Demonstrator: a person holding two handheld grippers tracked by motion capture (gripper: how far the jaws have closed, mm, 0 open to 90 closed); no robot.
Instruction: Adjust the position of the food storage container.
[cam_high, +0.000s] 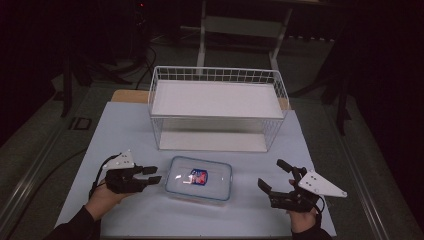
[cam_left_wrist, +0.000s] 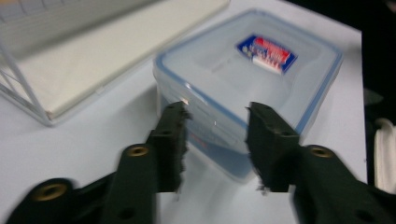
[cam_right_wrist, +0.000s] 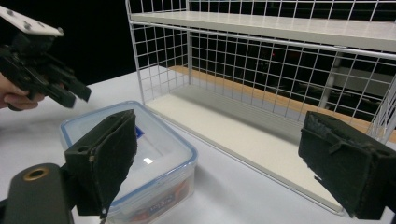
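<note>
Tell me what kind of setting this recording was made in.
Probably a lab or studio data-collection bench, not a home: a covered table holding a white wire rack and one lidded plastic container, dark surroundings, floor cables.

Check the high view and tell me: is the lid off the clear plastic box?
No. The blue-rimmed lid sits flat on the clear plastic box, label on top, in front of the wire rack.

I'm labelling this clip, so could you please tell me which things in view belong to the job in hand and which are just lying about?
In the job:
- lidded plastic container, blue-rimmed, with a red and blue label
- left tool, jaws open, apart from the container's corner
- right tool, jaws wide open beside the container

Just there:
- white wire shelf rack, behind the container
- table
</note>
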